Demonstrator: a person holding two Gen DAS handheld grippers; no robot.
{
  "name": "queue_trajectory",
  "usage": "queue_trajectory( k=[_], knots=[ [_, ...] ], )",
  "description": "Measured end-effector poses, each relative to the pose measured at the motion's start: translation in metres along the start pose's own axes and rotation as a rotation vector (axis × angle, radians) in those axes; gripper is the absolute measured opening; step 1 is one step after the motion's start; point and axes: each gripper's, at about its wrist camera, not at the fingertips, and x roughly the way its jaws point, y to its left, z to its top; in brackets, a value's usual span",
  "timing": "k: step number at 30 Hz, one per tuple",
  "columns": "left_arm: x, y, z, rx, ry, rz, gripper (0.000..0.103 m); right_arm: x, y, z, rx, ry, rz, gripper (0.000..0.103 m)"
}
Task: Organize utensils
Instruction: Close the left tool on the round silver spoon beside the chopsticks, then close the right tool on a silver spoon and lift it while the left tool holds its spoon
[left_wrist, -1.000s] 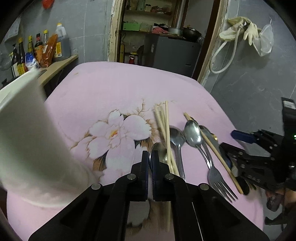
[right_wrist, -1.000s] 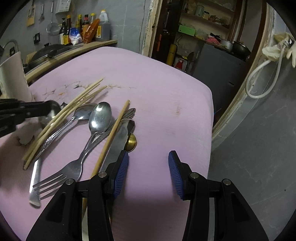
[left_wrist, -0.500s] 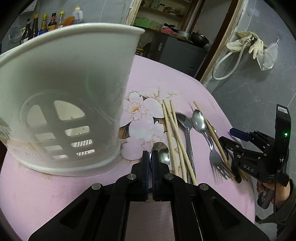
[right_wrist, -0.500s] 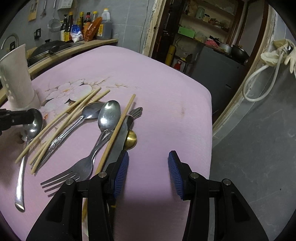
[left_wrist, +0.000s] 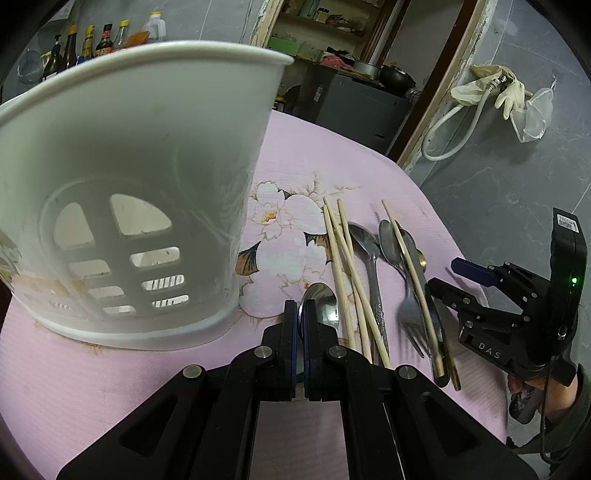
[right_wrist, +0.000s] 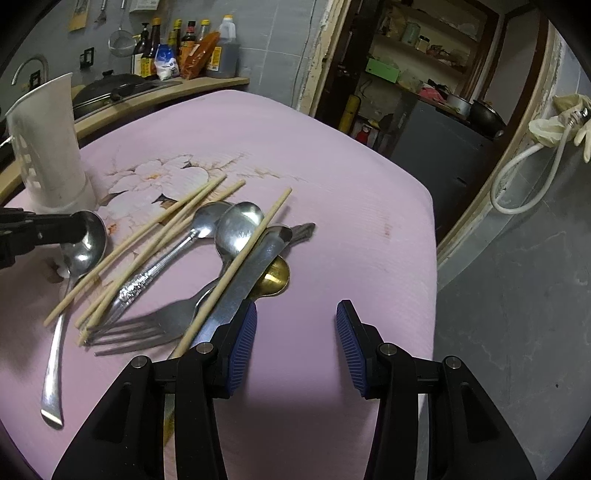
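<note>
spoon (right_wrist: 79, 243) clenched edge-on between the pads of the left gripper (left_wrist: 299, 314), by its bowl; in the right wrist view the bowl sits at middle left of the frame and the handle runs down and slightly left to a flat tip near the lower left edge, so the long axis is close to vertical in that frame. whether the handle tip rests on the pink floral tablecloth (right_wrist: 332, 177) cannot be told. white slotted utensil holder (left_wrist: 122, 192) fills the upper left of the left wrist view, standing upright on the cloth just left of the held spoon; in the right wrist view it stands at upper left, beyond the left gripper.

remaining utensils lie in a loose pile at centre of the right wrist view: three wooden chopsticks (right_wrist: 147, 243) with long axes running from lower left to upper right; a patterned-handle spoon (right_wrist: 166, 258) parallel to them, bowl toward upper right; a fork (right_wrist: 147, 328) with tines pointing lower left; a fourth chopstick (right_wrist: 236, 269) lying across a plain spoon's bowl (right_wrist: 236, 229) and a table knife (right_wrist: 251, 273); a gold-coloured spoon (right_wrist: 275, 277) partly under the knife.

right gripper (right_wrist: 295, 343) released, its blue pads (right_wrist: 243, 339) apart over bare cloth, the left pad just beside the knife handle, nothing between them.
</note>
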Motion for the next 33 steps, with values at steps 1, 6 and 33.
queue_trajectory(
  k=[1,6,33],
  knots=[
    [0.000,0.001,0.000,0.000,0.000,0.000,0.001,0.001,0.002,0.001,0.000,-0.001,0.005,0.044],
    [-0.001,0.002,0.000,-0.002,0.001,-0.002,0.001,0.002,0.009,0.007,-0.011,-0.006,0.045,0.044],
    [-0.006,0.005,0.001,-0.012,0.005,-0.009,0.001,0.032,0.009,0.054,0.094,-0.008,0.124,0.044]
  ],
)
